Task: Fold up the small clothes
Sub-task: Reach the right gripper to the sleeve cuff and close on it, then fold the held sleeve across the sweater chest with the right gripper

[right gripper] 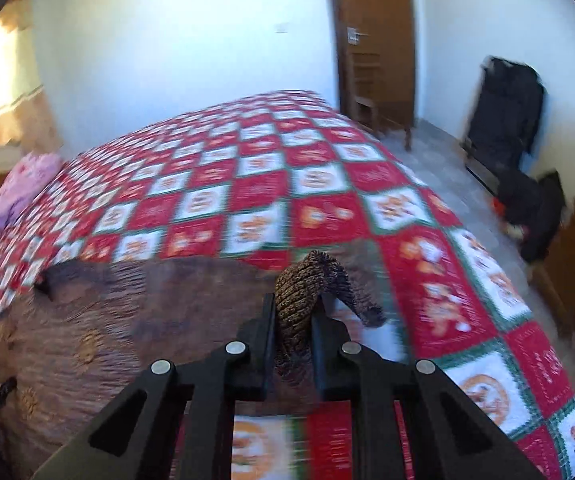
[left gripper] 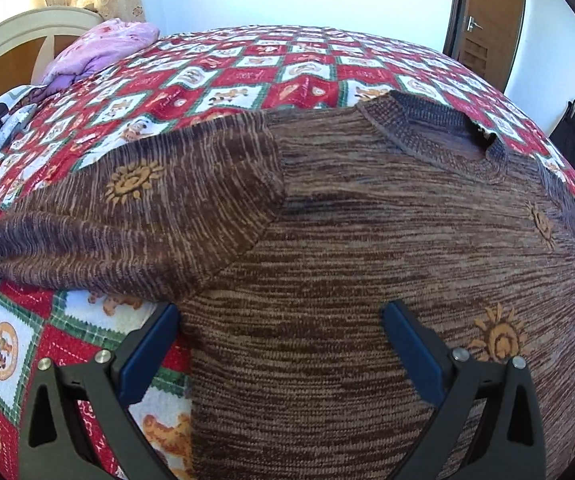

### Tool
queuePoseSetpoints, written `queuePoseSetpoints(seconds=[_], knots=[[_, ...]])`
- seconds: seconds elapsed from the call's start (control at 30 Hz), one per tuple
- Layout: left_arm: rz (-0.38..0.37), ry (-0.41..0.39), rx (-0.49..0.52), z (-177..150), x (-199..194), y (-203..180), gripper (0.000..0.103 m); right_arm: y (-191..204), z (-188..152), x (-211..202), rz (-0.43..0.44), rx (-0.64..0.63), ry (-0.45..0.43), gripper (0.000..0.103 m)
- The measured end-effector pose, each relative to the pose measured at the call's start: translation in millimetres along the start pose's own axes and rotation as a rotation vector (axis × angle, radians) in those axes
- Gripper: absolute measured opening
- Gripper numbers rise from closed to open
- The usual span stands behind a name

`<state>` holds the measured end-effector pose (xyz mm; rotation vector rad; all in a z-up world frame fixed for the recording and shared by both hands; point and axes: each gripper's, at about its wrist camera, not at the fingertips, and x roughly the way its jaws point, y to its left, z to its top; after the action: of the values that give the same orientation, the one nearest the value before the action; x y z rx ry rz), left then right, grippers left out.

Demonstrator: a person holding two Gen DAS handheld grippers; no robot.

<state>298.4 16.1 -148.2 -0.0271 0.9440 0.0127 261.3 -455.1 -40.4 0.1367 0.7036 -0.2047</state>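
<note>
A small brown knitted sweater (left gripper: 347,240) with orange sun motifs lies flat on the bed, collar (left gripper: 439,132) at the far side. Its left sleeve (left gripper: 127,216) stretches out to the left. My left gripper (left gripper: 281,316) is open just above the sweater's left side seam, below the armpit; its blue fingers (left gripper: 155,344) straddle the cloth edge. In the right wrist view, my right gripper (right gripper: 293,308) is shut on the other sleeve's end (right gripper: 311,280) and holds it lifted above the bed, beside the sweater body (right gripper: 107,320). That view is motion-blurred.
The bed has a red, white and green checked quilt (left gripper: 247,76). A purple bundle of cloth (left gripper: 99,48) lies at the headboard end. A wooden door (right gripper: 375,40), a small chair (right gripper: 367,96) and black bags (right gripper: 507,120) stand beyond the bed's far right.
</note>
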Motion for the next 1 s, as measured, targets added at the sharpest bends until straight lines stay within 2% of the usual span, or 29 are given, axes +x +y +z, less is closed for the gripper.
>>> queuePoseSetpoints(seconds=[0.13,0.33,0.47,0.53,0.57,0.6,0.63,0.7,0.87,1.0], knots=[[-0.006,-0.008,0.007,-1,0,0,0.103,55,-6,2,0.08,-0.099,0.015,0.015],[-0.013,-0.021,0.012,-3,-4,0,0.103,138,-37,11,0.238,-0.216,0.064,0.015],[-0.031,-0.031,0.044,-2,-9,-4,0.103,167,-57,23,0.319,-0.227,0.104,0.016],[-0.051,-0.024,0.052,-1,-14,-6,0.102,171,-66,28,0.39,-0.212,0.159,0.019],[-0.077,-0.02,0.056,-1,-19,-8,0.102,171,-71,31,0.422,-0.218,0.199,0.043],[-0.093,-0.025,0.061,0,-24,-10,0.102,171,-75,31,0.445,-0.227,0.222,0.077],[-0.109,-0.038,0.077,2,-32,-15,0.102,167,-80,27,0.467,-0.232,0.225,0.082],[-0.125,-0.06,0.111,6,-43,-27,0.102,157,-86,14,0.496,-0.24,0.202,0.081],[-0.2,-0.087,0.227,16,-63,-79,0.102,105,-83,-7,0.416,-0.141,0.074,0.082],[-0.228,-0.087,0.343,16,-62,-131,0.098,68,-86,-5,0.363,-0.045,0.037,0.082]])
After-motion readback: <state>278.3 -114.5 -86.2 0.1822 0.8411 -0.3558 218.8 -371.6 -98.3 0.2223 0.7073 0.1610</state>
